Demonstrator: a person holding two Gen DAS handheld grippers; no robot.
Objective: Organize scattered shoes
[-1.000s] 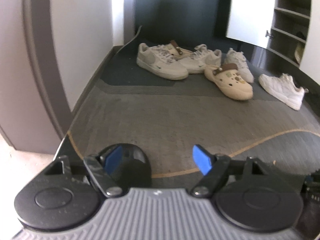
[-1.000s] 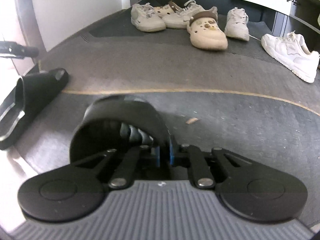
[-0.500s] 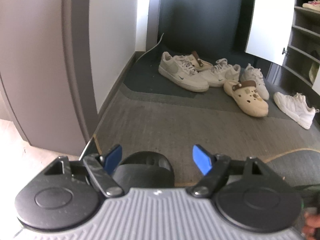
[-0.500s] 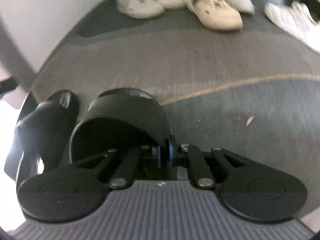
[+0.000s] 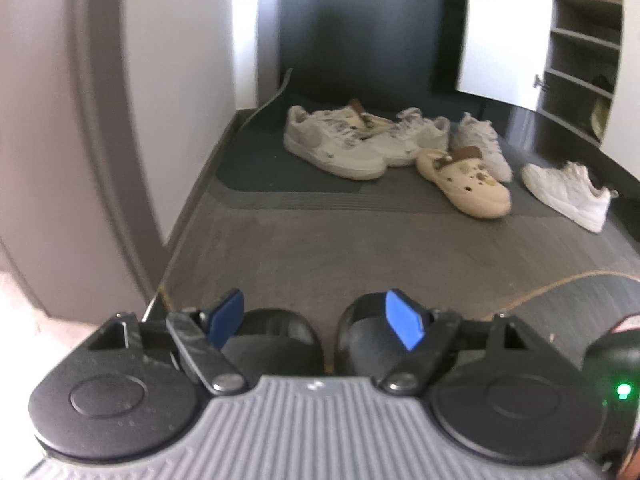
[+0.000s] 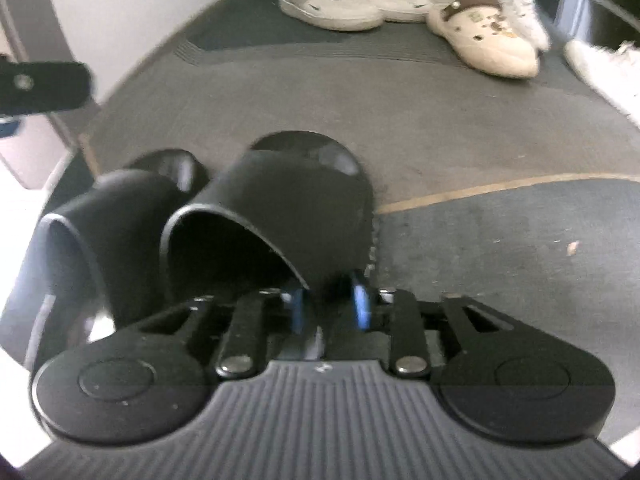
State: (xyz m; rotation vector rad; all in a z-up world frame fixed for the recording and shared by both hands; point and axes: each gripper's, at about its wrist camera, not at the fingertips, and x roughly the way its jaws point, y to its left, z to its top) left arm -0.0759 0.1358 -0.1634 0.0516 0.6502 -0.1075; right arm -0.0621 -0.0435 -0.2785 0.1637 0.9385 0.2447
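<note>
Two black slides lie side by side at the near edge of the grey mat. In the right wrist view the right slide (image 6: 296, 208) sits just ahead of my right gripper (image 6: 329, 304), with the left slide (image 6: 120, 216) beside it. The right jaws are opening: the blue pads stand apart on either side of the right slide's strap edge and do not press on it. My left gripper (image 5: 316, 320) hangs open above both slides (image 5: 276, 336), holding nothing. One of its fingers (image 6: 44, 84) shows at the left edge of the right wrist view.
Pale sneakers (image 5: 332, 148), a cream clog (image 5: 464, 180) and a white sneaker (image 5: 568, 192) lie scattered at the far end of the mat. An open shoe cabinet (image 5: 580, 40) with shelves stands at the right, and a wall and door frame run along the left.
My right gripper carried the black slide leftward and set it beside the other slide, then its jaws parted. The left gripper stayed open, and the second slide came into its view.
</note>
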